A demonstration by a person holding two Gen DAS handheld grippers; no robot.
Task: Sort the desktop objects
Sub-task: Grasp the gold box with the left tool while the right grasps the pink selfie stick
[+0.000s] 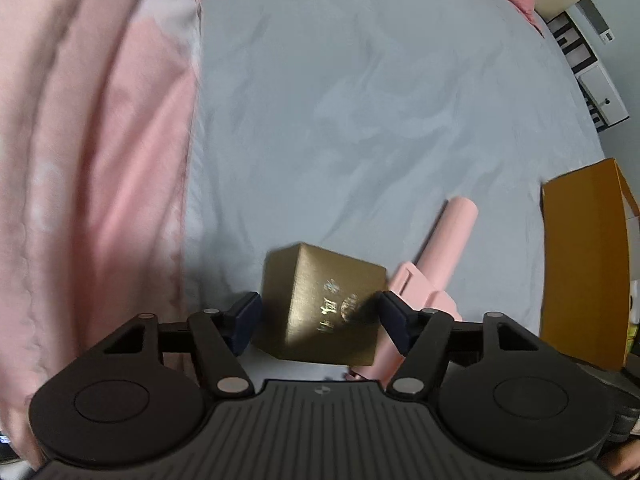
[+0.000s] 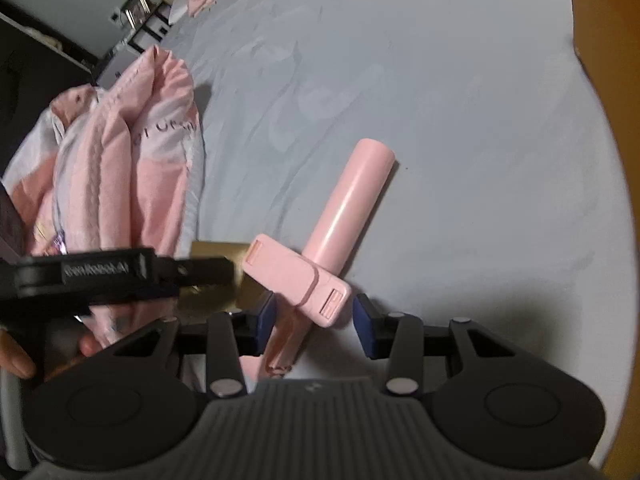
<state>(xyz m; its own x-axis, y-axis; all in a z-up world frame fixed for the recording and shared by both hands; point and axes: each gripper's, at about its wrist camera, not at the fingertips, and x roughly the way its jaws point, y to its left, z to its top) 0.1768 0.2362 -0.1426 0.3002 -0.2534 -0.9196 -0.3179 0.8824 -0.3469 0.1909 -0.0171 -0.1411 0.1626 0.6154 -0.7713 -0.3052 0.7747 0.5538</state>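
A gold box point(image 1: 324, 304) with printed characters sits between the pads of my left gripper point(image 1: 320, 316), which is shut on it above the grey-blue sheet. A pink selfie-stick-like gadget point(image 1: 436, 256) lies just right of the box. In the right wrist view that pink gadget point(image 2: 320, 240) lies on the sheet with its clamp head point(image 2: 296, 276) between the blue pads of my right gripper point(image 2: 314, 316), which stands open around it without touching. The left gripper's arm point(image 2: 116, 276) and the gold box point(image 2: 212, 276) show at the left.
A pink and white quilt point(image 1: 92, 160) is bunched at the left; it also shows in the right wrist view point(image 2: 120, 152). An orange-brown cardboard box point(image 1: 580, 264) stands at the right edge. White drawers point(image 1: 588, 64) stand beyond the bed. A grey-blue sheet point(image 1: 360, 100) covers the surface.
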